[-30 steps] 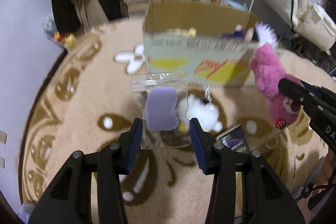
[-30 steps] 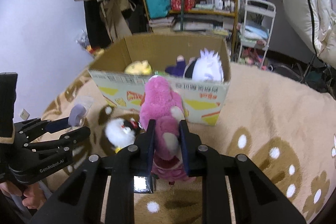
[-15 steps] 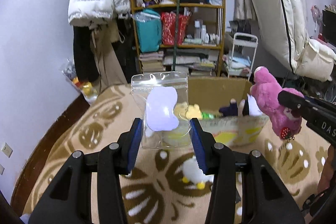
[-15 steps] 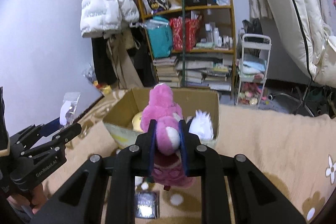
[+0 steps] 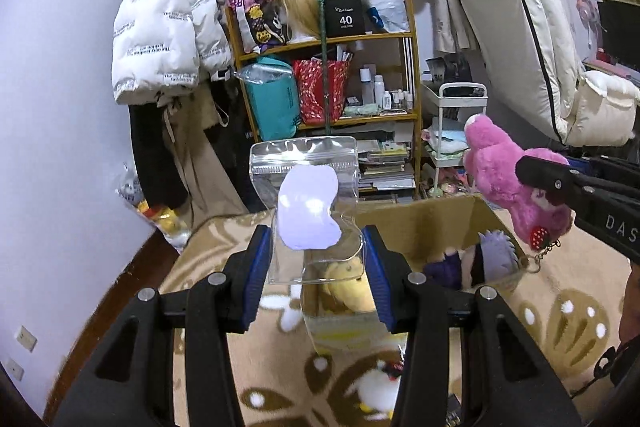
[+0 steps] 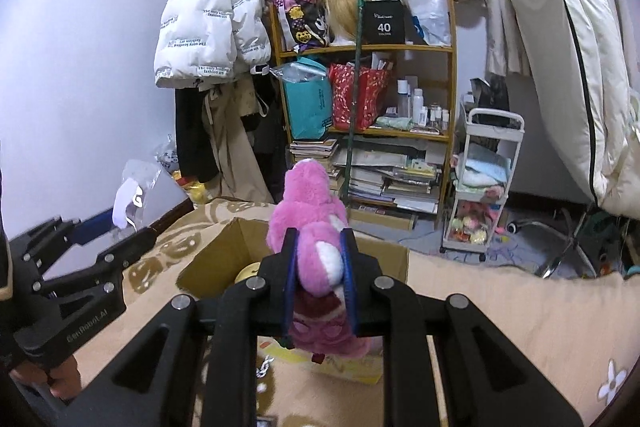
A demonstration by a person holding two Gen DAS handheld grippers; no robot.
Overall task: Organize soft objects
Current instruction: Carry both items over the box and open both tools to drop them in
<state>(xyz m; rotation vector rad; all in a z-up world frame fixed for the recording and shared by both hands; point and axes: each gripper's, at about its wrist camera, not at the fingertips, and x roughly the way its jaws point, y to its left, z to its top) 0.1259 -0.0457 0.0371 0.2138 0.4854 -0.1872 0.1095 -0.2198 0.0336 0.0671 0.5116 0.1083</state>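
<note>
Two claws are raised above the rug, each pinching one item. The left claw (image 5: 316, 263) clamps a clear zip bag (image 5: 306, 203) by its lower sides between its blue pads; the bag stands upright out of the claw, and inside it sits a pale lilac soft piece (image 5: 308, 213). The right claw (image 6: 319, 267) is pressed onto a pink plush bear (image 6: 316, 227) at its middle, the bear's head rising past the fingertips and its darker legs hanging below them. Just beyond and below both claws lies an open cardboard box (image 5: 420, 223) on the patterned beige rug (image 5: 560, 319), holding a yellow plush (image 5: 346, 287) at its left and a purple-and-white plush (image 5: 496, 251) at its right. Nearer, a white plush chick (image 5: 376, 391) lies on the rug. Far behind stands a wooden shelf (image 6: 400, 47).
</note>
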